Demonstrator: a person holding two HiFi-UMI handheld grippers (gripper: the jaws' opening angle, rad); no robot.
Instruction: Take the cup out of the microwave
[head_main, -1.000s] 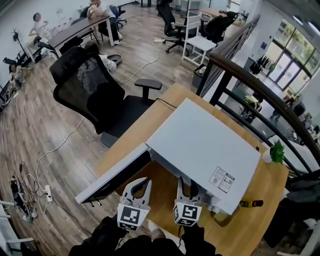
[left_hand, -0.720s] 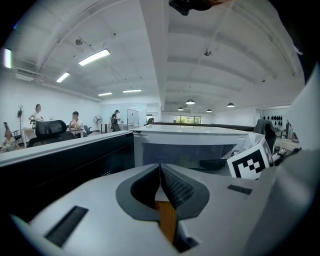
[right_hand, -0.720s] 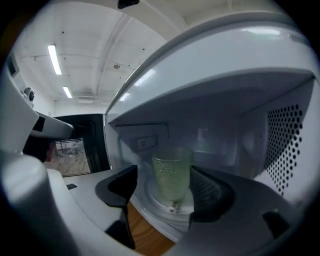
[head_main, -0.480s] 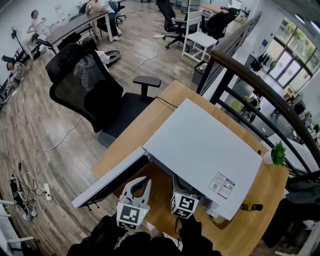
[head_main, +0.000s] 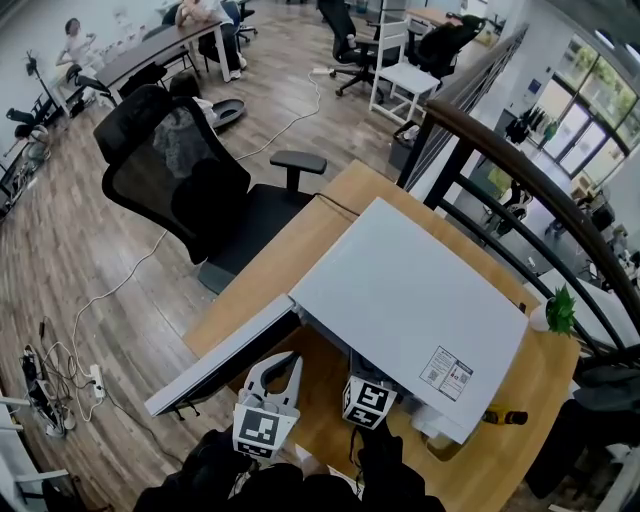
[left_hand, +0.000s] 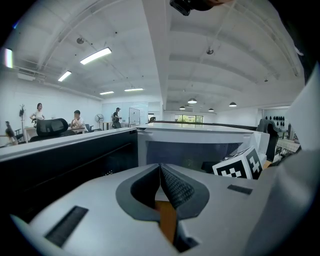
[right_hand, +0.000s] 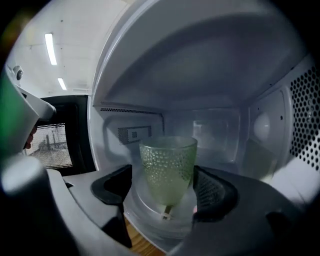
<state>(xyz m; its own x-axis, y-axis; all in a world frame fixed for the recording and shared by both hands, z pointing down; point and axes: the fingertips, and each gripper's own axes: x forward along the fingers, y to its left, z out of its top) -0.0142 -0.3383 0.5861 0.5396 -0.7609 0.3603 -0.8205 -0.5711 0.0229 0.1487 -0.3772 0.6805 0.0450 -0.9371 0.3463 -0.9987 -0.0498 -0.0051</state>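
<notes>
A green dimpled glass cup (right_hand: 168, 167) stands upright on the glass turntable (right_hand: 150, 220) inside the white microwave (head_main: 410, 300). The microwave's door (head_main: 225, 360) hangs open to the left. My right gripper (right_hand: 167, 187) reaches into the cavity with the cup between its jaws. Those jaws are closing. A gap still shows at the left pad (right_hand: 117, 187). In the head view only its marker cube (head_main: 367, 400) shows under the microwave's top. My left gripper (head_main: 283, 358) hovers in front of the open door, shut and empty, with its pads (left_hand: 172, 185) meeting.
The microwave sits on a wooden table (head_main: 320, 220). A black office chair (head_main: 190, 180) stands beyond the table's far left edge. A small potted plant (head_main: 558, 310) and a little bottle (head_main: 500, 415) sit to the right of the microwave. A dark railing (head_main: 520, 170) runs behind.
My right gripper has pushed forward into the microwave, so its fingers are now hidden under the top. The left gripper has stayed almost still.
</notes>
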